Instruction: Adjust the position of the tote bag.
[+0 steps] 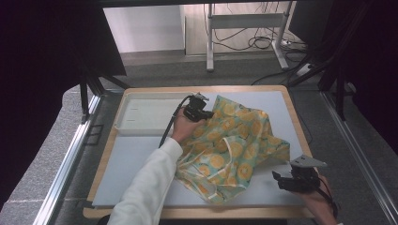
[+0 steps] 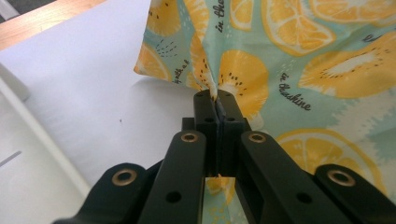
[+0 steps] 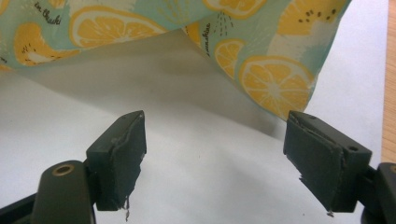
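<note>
A crumpled cloth [image 1: 232, 147] printed with orange slices lies at the centre of the bench [image 1: 136, 157], spreading toward the lower right of the high view. The left claw [image 1: 202, 111] is clamped tight on a fold at the cloth's upper left edge, beside a white tray [image 1: 145, 115] in the upper left. The right claw [image 1: 280, 180] sits at the lower right with its jaws wide apart, just short of the cloth's near corner.
</note>
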{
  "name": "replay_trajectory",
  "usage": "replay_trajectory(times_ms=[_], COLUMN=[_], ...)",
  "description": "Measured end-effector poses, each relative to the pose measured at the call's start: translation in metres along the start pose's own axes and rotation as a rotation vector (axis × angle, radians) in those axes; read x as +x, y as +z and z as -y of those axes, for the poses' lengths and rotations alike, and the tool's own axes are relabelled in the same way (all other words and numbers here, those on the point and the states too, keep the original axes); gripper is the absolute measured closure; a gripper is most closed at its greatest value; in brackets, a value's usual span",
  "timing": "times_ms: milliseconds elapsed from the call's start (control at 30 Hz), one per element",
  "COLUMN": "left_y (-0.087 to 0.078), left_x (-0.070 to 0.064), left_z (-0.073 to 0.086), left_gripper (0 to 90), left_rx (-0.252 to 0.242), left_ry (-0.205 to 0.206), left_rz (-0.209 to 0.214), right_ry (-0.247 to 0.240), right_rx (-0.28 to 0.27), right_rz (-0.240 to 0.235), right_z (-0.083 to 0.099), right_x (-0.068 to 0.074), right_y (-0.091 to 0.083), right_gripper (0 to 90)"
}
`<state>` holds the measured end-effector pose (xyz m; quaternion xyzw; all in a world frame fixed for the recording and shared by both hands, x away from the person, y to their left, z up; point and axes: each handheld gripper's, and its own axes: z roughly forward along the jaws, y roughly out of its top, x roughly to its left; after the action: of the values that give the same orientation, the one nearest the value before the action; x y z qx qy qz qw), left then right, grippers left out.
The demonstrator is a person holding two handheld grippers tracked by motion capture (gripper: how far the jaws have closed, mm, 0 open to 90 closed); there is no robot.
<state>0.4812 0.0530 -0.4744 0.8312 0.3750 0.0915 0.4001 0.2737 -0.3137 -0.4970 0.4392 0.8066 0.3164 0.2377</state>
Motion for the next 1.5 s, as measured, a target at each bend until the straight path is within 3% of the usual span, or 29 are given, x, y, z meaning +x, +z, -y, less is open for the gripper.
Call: replay_trajectory(times_ms=[167,467,600,733,867,1133,1367,1467,1500], left_y=[-0.012,-0.015,-0.016,-0.019,-0.025,-0.027,-0.028,-0.029,-0.03], left_x=[-0.004,-0.006,-0.007,-0.008,-0.007,-0.003,-0.006,-0.006,-0.006], left_z=[0.0,0.003,0.003,0.002,0.001,0.004,0.008,0.008,0.009], left_gripper=[90.0,90.0,90.0,90.0,90.0,90.0,90.0,90.0,90.0], left_rx=[-0.001,-0.004,-0.001,0.008,0.005,0.002,0.013,0.017,0.016], left_ry=[0.006,0.01,0.01,0.024,0.031,0.018,0.02,0.019,0.018], left_rz=[0.016,0.024,0.023,0.033,0.041,0.064,0.071,0.071,0.072], right_ry=[0.006,0.011,0.013,-0.006,0.008,-0.01,-0.004,-0.011,-0.019], right_rx=[-0.011,-0.011,-0.007,-0.015,-0.018,0.006,0.045,0.055,0.065], right_rz=[0.007,0.014,0.031,0.084,0.09,0.099,0.053,0.034,0.032], right_z=[-0.001,-0.001,-0.001,-0.002,-0.004,-0.026,-0.036,-0.04,-0.044], right_x=[0.001,-0.001,-0.003,-0.01,-0.017,-0.025,-0.04,-0.041,-0.042], right_y=[-0.004,-0.005,-0.008,-0.017,-0.021,-0.013,0.007,0.011,0.016], right_gripper=[21.4,22.5,23.3,24.1,24.6,25.9,42.4,45.7,52.6])
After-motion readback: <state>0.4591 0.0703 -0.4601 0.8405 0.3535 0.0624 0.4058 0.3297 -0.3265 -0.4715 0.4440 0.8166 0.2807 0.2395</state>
